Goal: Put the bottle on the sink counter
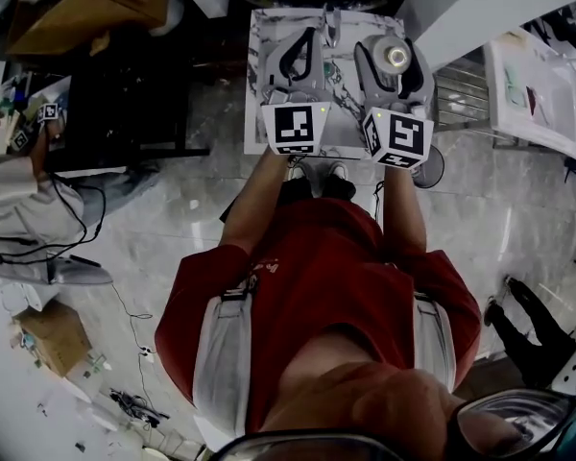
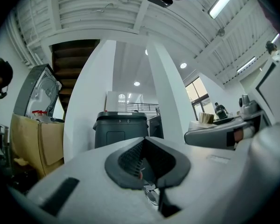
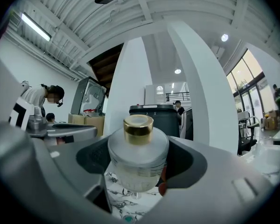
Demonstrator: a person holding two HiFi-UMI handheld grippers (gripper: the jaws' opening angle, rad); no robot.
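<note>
Now | right fingers (image 3: 214,171): clenched on bottle (image 3: 137,155), round its frosted body below the gold cap | left fingers (image 2: 74,171): closed together, empty | bottle: held above marbled worktop (image 1: 341,113), not yet set down | handling: likely glass, rigid, smooth, breakable; the body grip suits it | contents: not discernible through frosting; 1 lidded bin (image 3: 154,113) behind.

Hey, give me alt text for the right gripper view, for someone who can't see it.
A frosted bottle with a gold cap is held by the right gripper, its fingers pressing both sides, above a marble-patterned counter. Behind stand a dark bin, white columns and a person at left.
</note>
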